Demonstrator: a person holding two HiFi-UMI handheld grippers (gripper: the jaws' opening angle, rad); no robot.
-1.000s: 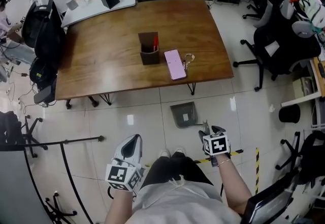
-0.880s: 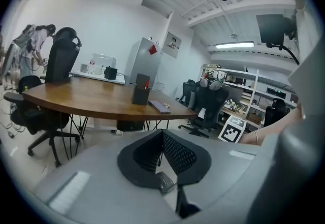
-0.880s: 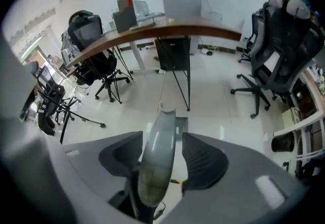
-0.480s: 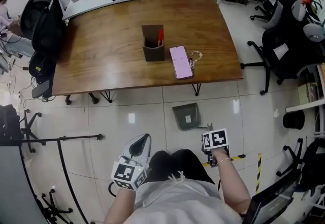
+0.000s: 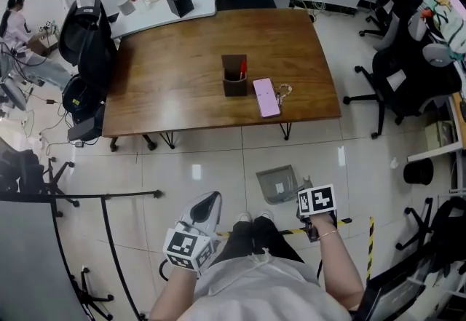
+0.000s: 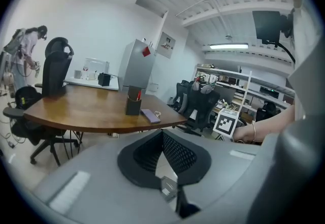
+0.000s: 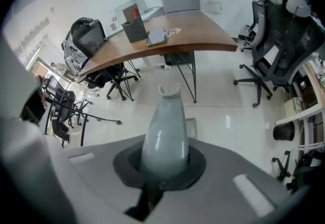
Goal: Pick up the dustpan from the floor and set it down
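We look steeply down past our own legs at the pale tiled floor [image 5: 182, 167], and the action is low on the right. The right hand-held gripper [image 5: 302, 198] points sharply downward with its jaws clamped on the dustpan [image 5: 277, 183]. In the right gripper view the tapered grey handle [image 7: 165, 134] sits squarely between the dark pads and runs away from the camera toward the pan. The grey dustpan lies just ahead of our feet, on our side of the tabletop [image 5: 182, 72] and near its front edge. We cannot tell whether the pan is touching the tiles or clear of them. On the other side, the left hand-held gripper [image 5: 211, 198] is near our left leg. Its jaws are together with nothing between them, and it is well apart from the dustpan. The wooden tabletop carries a brown pen holder [image 5: 234, 85] with a red pen in it, and a pink phone [image 5: 266, 97] lies just beside the holder. A strip of yellow-and-black tape [image 5: 368, 228] runs across the floor near the right hand-held gripper. Black office chairs [image 5: 404, 72] stand off to the right.
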